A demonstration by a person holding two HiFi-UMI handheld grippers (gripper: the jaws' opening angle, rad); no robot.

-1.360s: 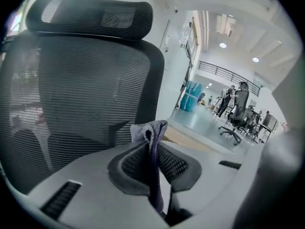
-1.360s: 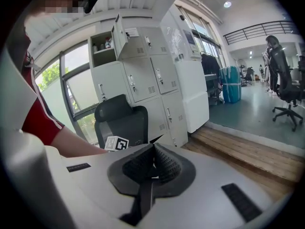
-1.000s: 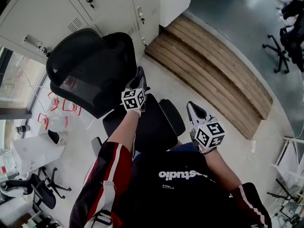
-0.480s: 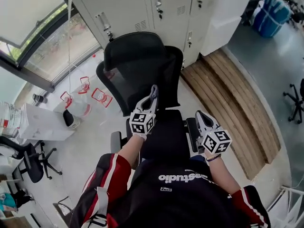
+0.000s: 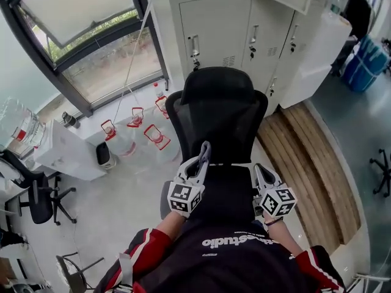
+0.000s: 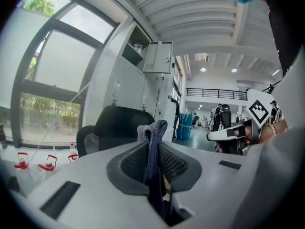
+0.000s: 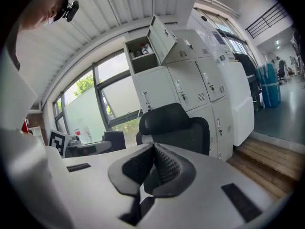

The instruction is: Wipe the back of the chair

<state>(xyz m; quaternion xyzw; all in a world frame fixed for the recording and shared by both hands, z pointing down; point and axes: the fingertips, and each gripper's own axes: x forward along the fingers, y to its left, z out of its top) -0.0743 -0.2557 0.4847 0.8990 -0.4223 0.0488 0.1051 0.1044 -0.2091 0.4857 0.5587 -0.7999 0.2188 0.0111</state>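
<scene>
Black mesh-backed chair (image 5: 215, 118) stands upright; blue-grey cloth (image 6: 153, 132) sits clamped in the left gripper (image 5: 204, 149)

1. Straight ahead of the left tongs (image 5: 204, 148) and right tongs (image 5: 258, 168), the black chair back (image 5: 220, 115) bars the way, with open air between it and both.
2. Grey lockers (image 5: 226, 23) stand close behind the chair, leaving only a narrow gap there.
3. At left, bare floor (image 5: 131, 191) offers passage, hemmed in by water bottles (image 5: 131, 133) under the window (image 5: 85, 41) and a white tabletop (image 5: 58, 154).
4. At right, a wooden step (image 5: 311, 163) runs alongside, and the air above it is open.
5. A cloth (image 6: 153, 147) fills the left tongs' gap, while the right tongs' jaws meet.
</scene>
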